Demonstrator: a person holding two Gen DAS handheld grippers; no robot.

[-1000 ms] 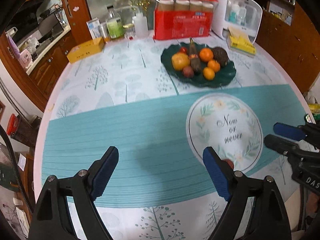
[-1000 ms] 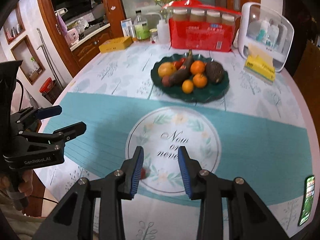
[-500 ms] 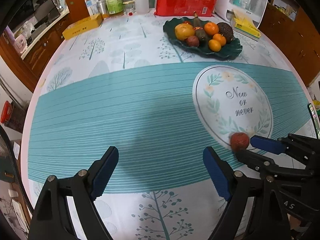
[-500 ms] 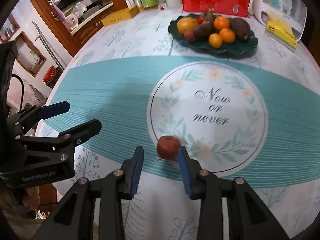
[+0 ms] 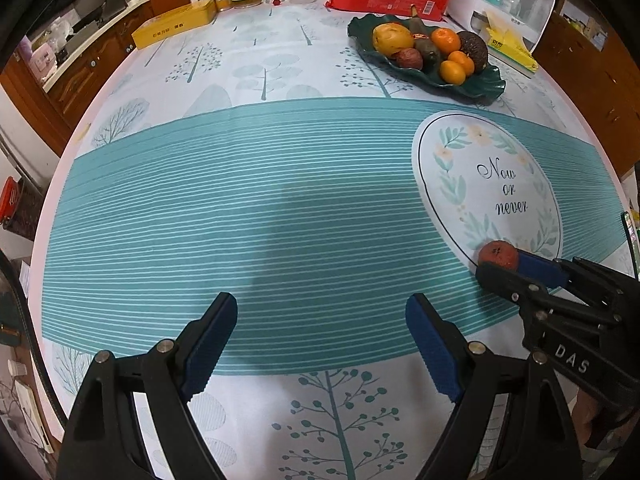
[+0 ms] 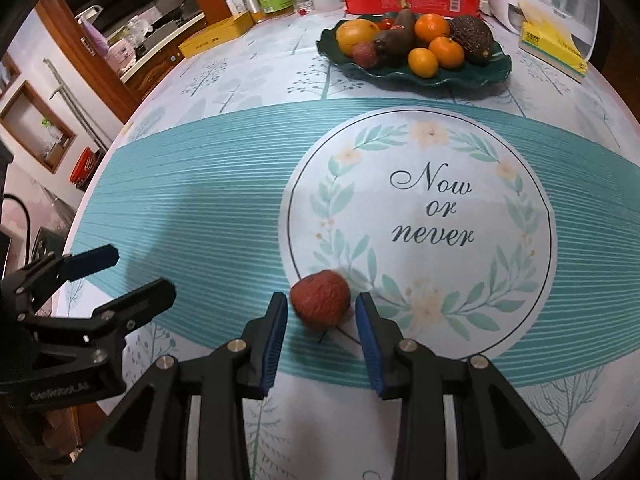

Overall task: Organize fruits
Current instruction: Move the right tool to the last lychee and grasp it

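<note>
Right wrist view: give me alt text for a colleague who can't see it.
The right gripper points down at a small red fruit lying on the tablecloth, its blue pads either side with gaps showing, not yet clamped. Beyond, a dark green plate holds more fruit; the left gripper hangs open at left.

Glossy green plate [image 6: 492, 74], rough matt red fruit [image 6: 321, 299], smooth printed tablecloth [image 6: 224, 216].
</note>
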